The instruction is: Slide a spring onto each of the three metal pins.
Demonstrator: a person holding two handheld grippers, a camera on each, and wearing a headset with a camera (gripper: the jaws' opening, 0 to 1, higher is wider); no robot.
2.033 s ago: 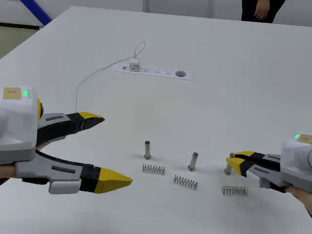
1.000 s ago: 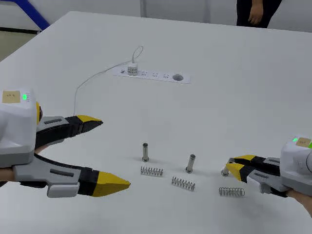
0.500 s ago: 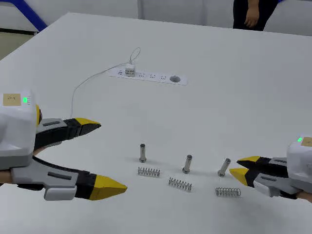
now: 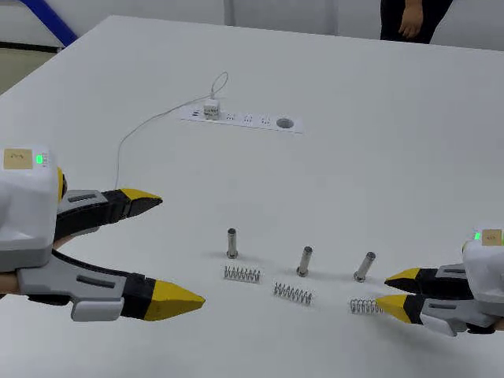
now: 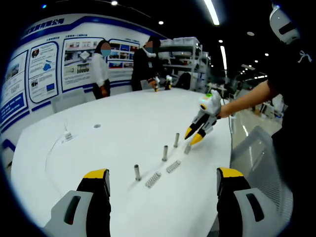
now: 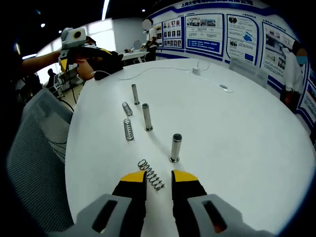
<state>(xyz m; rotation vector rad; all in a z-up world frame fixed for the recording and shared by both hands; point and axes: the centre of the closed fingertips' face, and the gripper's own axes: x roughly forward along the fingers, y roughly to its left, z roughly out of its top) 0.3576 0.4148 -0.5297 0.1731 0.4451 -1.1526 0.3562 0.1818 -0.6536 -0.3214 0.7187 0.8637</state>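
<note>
Legible writing: none that I can read. The left gripper carries a small tan label beside a green light on its white housing, and the right gripper carries a similar label. The print on both is too small to make out. The wall panels in the left gripper view bear a blue heading in Chinese characters, too blurred for me to read. Pose: my left gripper is held low at the left of the white table, pointing right, jaws spread wide and gripping nothing, well apart from the parts. My right gripper comes in from the right edge, low over the table, jaws a narrow gap apart. In the right gripper view the near end of the right spring lies between the yellow tips, and I see no clamping on it. Task parts: the left pin, middle pin and right pin stand on end in a row, each bare. The left spring and middle spring lie flat just in front of their pins, and the right spring lies flat near the right pin. Farther back on the table lies a white power strip with a plug and a thin cable.
</note>
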